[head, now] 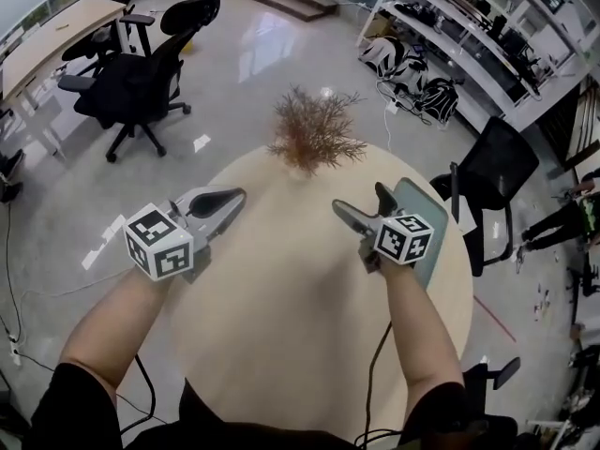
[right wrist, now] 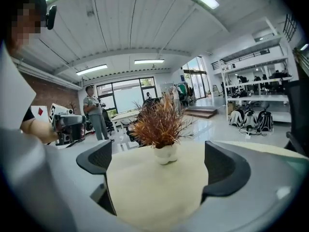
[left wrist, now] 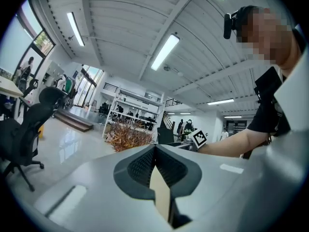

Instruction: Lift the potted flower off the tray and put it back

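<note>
1. Glossy grey floor surrounds a round cream worktop in an open workshop.
2. The left gripper is held over the left part of the worktop. Its jaws are brought together at the tips with nothing between them. In the left gripper view the two dark pads meet in a thin line.
3. The right gripper is over the right part of the worktop. Its jaws are spread wide and hold nothing, and only bare worktop shows between them.
4. A grey-green tray lies at the right edge of the worktop. The right gripper and its marker cube partly cover it.
5. The potted flower is a rust-brown spiky tuft in a small white pot. It stands upright on the bare worktop at the far edge, off the tray and well ahead of both grippers. In the right gripper view it lines up with the gap between the jaws, beyond their tips, and neither jaw touches it.
6. Farther out, black office chairs stand at the upper left. White shelving runs along the upper right, with bags on the floor beside it.
</note>
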`<state>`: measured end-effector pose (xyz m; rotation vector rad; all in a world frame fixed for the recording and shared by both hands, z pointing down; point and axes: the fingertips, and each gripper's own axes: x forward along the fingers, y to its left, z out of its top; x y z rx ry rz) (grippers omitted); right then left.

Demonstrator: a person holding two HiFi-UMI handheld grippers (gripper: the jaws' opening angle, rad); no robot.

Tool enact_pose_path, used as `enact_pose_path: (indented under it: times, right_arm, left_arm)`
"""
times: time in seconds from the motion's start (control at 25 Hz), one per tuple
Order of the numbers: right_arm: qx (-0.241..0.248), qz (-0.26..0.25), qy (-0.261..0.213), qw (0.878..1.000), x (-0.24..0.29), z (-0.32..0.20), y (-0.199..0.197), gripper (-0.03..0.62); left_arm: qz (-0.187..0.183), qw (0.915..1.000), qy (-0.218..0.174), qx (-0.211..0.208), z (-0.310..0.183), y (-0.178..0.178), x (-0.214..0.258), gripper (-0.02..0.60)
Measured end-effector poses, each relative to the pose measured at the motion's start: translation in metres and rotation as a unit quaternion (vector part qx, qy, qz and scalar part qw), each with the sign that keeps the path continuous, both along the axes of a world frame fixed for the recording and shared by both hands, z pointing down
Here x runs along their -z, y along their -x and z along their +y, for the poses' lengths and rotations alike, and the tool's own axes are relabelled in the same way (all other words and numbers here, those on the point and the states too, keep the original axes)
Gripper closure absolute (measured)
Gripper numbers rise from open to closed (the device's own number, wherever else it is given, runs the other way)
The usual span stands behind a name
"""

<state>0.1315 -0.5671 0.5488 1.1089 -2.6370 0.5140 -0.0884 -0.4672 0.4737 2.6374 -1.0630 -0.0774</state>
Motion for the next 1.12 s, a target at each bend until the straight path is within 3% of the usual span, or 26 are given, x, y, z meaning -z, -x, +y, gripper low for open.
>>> enact_pose_path:
  times: [0.48, 1.12]
  right_arm:
    - [0.020, 0.052, 0.018, 0.998, -0.119, -0.090, 0.066, -0.007]
    - [0.026, 0.071, 0.015, 0.997, -0.137, -0.130, 0.116, -0.007]
  left_arm:
    - [-0.015, 0.9995, 0.018, -0.019, -0.020, 0.013, -0.068, 0.583]
    - [0.001, 0.9999, 0.011, -0.009, -0.031, 0.034, -0.083, 0.583]
